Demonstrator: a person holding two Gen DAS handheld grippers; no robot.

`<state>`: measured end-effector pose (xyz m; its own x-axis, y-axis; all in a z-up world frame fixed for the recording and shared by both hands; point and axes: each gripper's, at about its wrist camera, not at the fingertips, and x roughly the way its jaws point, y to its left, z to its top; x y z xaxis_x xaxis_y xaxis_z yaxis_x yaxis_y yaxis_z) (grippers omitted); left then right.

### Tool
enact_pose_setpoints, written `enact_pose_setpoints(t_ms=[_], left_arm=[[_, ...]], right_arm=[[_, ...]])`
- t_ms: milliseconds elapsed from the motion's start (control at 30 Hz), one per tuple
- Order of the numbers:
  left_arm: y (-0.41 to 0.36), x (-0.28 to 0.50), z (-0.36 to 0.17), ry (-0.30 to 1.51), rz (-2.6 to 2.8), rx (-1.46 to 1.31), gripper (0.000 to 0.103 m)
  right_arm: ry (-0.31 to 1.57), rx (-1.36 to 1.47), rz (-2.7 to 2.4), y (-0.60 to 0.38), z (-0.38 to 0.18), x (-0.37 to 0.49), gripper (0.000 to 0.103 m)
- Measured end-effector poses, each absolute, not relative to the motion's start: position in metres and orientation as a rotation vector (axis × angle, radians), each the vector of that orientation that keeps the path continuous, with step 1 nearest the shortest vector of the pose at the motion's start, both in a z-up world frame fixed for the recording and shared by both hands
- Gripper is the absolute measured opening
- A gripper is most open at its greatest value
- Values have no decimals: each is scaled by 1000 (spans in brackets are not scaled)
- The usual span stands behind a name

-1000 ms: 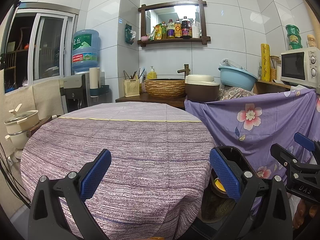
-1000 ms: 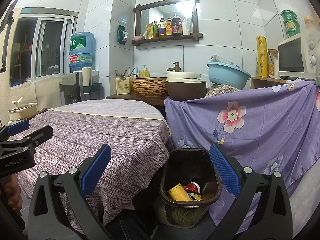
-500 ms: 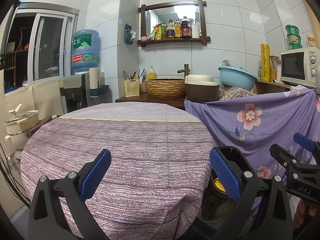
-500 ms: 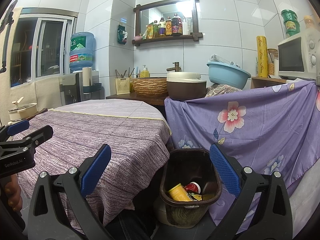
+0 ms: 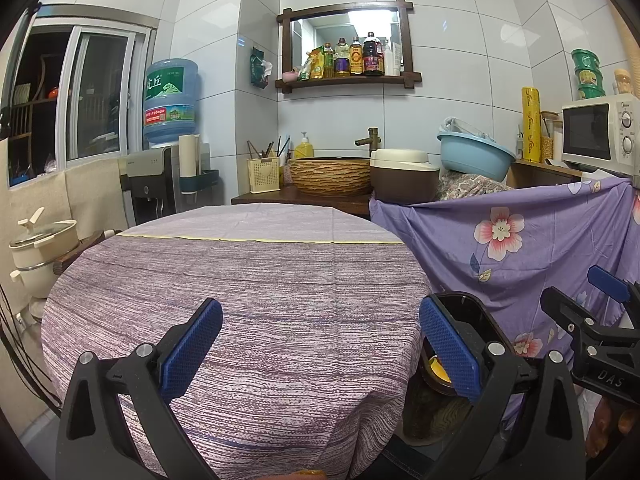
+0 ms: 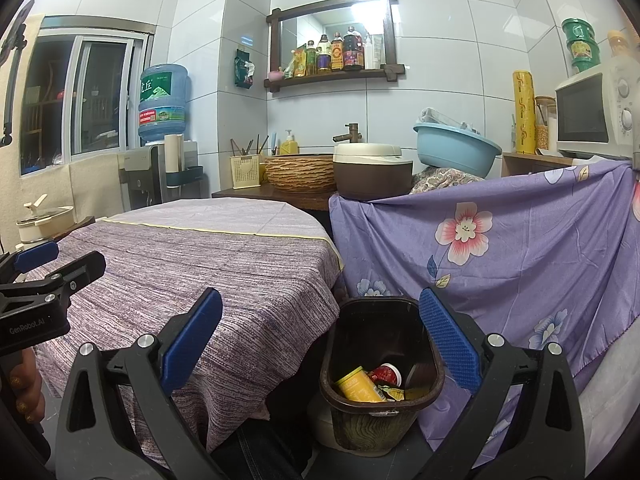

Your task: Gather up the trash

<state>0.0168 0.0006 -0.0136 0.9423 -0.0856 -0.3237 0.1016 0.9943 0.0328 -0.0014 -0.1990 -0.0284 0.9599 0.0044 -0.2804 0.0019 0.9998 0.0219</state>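
A dark brown trash bin (image 6: 380, 396) stands on the floor between the round table and a purple flowered cloth. Inside it lie a yellow can (image 6: 358, 385), a red-lidded cup (image 6: 386, 374) and other scraps. My right gripper (image 6: 320, 344) is open and empty, hovering above the bin's near side. My left gripper (image 5: 320, 344) is open and empty over the near edge of the table (image 5: 248, 280), which is covered in a purple striped cloth. The bin's rim (image 5: 476, 312) shows behind the left gripper's right finger.
A purple flowered cloth (image 6: 500, 248) hangs to the right of the bin. Behind the table a counter holds a woven basin (image 5: 330, 176), a rice cooker (image 5: 404, 180) and a blue bowl (image 5: 474, 158). A water dispenser (image 5: 160, 184) stands at the left, a microwave (image 5: 600, 132) at the right.
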Motion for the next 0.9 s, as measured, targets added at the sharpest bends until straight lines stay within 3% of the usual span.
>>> enact_pose_setpoints(t_ms=[900], left_arm=[[0,18,-15,332,-97,51,98]], right_arm=[[291,30,-9,-195,-32,-4,97]])
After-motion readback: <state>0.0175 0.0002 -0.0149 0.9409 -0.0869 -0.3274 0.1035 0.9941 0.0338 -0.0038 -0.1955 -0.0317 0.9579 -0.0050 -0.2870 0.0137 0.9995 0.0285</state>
